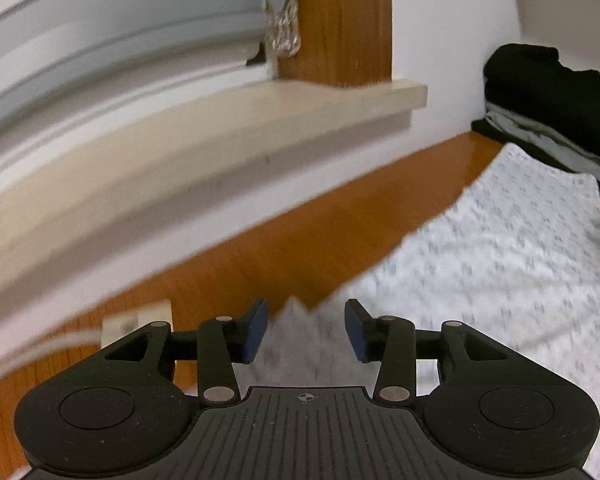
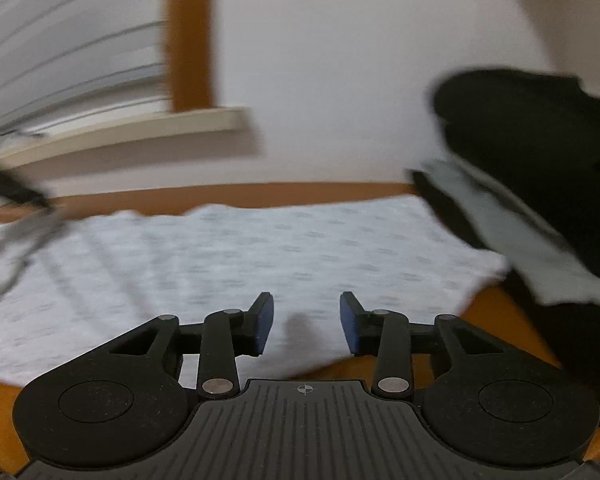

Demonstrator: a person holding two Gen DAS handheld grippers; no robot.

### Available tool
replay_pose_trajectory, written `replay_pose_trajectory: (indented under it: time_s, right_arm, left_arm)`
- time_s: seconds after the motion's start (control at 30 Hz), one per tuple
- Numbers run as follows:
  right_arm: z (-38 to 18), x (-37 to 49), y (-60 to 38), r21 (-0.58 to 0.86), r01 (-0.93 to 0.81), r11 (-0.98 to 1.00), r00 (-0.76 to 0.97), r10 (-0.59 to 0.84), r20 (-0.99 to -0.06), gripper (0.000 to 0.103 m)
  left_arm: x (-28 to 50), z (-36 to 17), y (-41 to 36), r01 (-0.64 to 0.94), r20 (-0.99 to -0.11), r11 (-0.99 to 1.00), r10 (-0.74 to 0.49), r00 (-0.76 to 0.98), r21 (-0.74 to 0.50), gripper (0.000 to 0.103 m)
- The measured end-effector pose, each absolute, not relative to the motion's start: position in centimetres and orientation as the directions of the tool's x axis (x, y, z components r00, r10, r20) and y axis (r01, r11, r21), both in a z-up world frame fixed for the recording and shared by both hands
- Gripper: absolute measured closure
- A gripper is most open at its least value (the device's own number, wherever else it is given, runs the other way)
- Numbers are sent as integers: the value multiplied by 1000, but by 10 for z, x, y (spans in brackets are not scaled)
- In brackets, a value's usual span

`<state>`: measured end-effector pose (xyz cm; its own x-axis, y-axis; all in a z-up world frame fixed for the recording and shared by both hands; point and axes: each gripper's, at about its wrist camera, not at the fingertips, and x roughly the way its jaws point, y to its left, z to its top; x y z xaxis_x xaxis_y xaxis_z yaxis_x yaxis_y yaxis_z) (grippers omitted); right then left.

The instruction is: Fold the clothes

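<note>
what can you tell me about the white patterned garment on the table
The white patterned garment is a light cloth with small, faint grey repeated marks, blurred here. It lies spread flat on the orange-brown wooden table, a corner peaking slightly in the left wrist view. A stack of dark clothes sits at its far right edge. Neither gripper's pads press it.

Both wrist cameras look forward and downward, close over the surface (image 1: pixel 284 240); both views share the patterned cloth (image 1: pixel 500 248) and window sill (image 1: pixel 228 120).
</note>
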<state>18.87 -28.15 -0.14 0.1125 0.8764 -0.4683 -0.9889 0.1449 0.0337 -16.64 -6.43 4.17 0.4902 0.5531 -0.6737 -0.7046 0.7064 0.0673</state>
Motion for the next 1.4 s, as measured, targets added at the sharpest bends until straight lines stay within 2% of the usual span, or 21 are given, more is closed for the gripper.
replay_pose_trajectory:
  time_s: [0.2, 0.33, 0.53, 0.57, 0.63, 0.73, 0.97, 1.13, 1.27, 1.4]
  right_arm:
    - [-10, 251, -276, 110, -946, 305, 207, 829, -519, 62]
    - [-13, 277, -269, 169, -920, 354, 214, 814, -540, 58]
    - [-11, 302, -252, 210, -890, 406, 233, 799, -555, 60]
    - [-11, 303, -248, 203, -890, 408, 236, 795, -559, 63]
    - [-11, 305, -241, 191, -891, 412, 242, 786, -568, 90]
    - [-10, 311, -235, 193, -890, 413, 239, 784, -573, 96]
    - [22, 310, -232, 165, -891, 422, 295, 817, -495, 97]
    - [66, 285, -215, 175, -921, 349, 253, 875, -413, 97]
    - [105, 220, -191, 145, -969, 202, 145, 931, -334, 97]
    - [134, 110, -176, 119, -990, -71, -99, 964, -248, 97]
  left_arm:
    - [-191, 27, -84, -711, -646, 702, 557, 523, 30, 57]
    - [-203, 23, -86, -718, -638, 696, 556, 533, 8, 57]
    - [-210, 14, -84, -713, -634, 701, 545, 549, -16, 56]
    - [-210, 12, -84, -711, -634, 703, 545, 548, -12, 55]
    - [-209, 8, -85, -711, -615, 703, 558, 557, -5, 55]
    - [-203, 6, -79, -715, -610, 699, 568, 553, 3, 55]
    - [-187, 6, -55, -737, -611, 676, 588, 530, 12, 52]
    - [-192, 8, -56, -757, -615, 653, 596, 517, -4, 49]
    - [-211, 21, -59, -792, -608, 605, 597, 524, -88, 44]
    - [-231, 41, -66, -804, -580, 581, 615, 534, -124, 41]
